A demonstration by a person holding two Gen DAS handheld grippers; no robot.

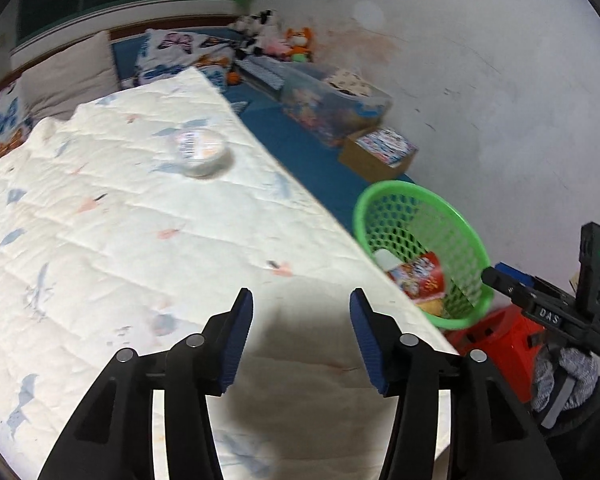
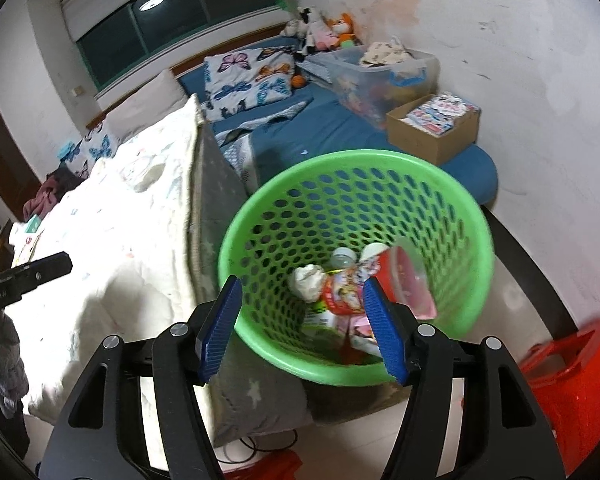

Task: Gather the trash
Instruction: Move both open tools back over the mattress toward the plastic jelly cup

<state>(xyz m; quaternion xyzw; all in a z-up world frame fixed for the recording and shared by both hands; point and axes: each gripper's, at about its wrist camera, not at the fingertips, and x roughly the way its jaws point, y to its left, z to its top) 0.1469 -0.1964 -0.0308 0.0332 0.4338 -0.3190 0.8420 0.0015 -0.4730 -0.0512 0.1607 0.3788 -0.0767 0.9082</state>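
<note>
A green mesh basket stands beside the bed and holds several pieces of trash: a red snack wrapper, a crumpled white paper and a red cup. My right gripper is open and empty just above the basket's near rim. The basket also shows in the left wrist view. A round white lidded cup lies on the white quilt. My left gripper is open and empty over the quilt, well short of that cup.
A red plastic stool stands right of the basket. A cardboard box and a clear storage bin sit on the blue mat by the wall. Pillows and soft toys lie at the far end. The right gripper's body shows at right.
</note>
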